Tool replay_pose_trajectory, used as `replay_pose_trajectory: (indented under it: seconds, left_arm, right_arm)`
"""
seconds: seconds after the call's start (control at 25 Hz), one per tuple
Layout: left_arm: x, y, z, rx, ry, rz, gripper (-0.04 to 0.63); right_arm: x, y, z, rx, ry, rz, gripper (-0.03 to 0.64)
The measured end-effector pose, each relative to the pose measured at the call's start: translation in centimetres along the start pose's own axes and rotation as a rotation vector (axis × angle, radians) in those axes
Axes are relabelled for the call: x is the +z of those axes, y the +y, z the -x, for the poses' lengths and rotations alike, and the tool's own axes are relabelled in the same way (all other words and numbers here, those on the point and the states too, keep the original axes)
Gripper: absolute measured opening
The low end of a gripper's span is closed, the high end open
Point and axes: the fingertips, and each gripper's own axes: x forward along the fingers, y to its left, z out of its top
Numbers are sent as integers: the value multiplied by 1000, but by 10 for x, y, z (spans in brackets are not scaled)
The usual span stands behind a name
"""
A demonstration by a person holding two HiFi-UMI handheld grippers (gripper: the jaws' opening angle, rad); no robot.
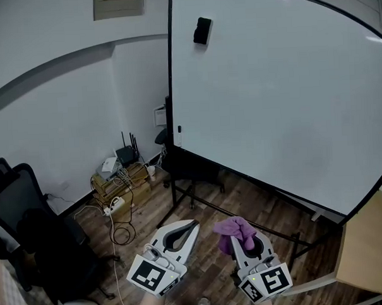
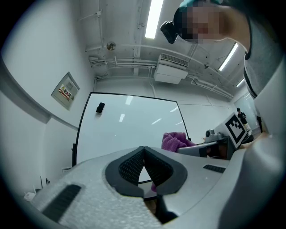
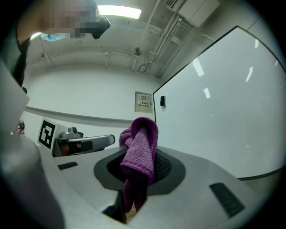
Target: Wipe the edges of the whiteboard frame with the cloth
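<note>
My right gripper (image 1: pixel 246 236) is clamped on the purple cloth (image 1: pixel 234 229), which bunches up above its jaws, well short of the whiteboard (image 1: pixel 283 94) and its black frame (image 1: pixel 172 86). My left gripper (image 1: pixel 191 224) is closed on nothing, just beside the right one. Below the board's left corner, cardboard boxes (image 1: pixel 126 188) carry a router (image 1: pixel 126 155) and loose cables (image 1: pixel 117 205).

The cloth (image 3: pixel 139 147) is deep purple. The whiteboard (image 1: pixel 283 94) is plain white with a black frame (image 1: pixel 172 86), and the floor (image 1: pixel 243 200) has a brown wood-plank pattern.
</note>
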Motion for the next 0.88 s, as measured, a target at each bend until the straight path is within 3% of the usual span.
replay_pose_trajectory:
  seconds: [0.48, 0.88]
  left_arm:
    - [-22, 34, -38, 20, 43, 22, 17]
    - [-44, 115, -71, -70, 60, 13, 17]
  right_arm:
    - [-13, -33, -51, 31, 5, -17, 71]
    - [-22, -42, -129, -59, 11, -19, 71]
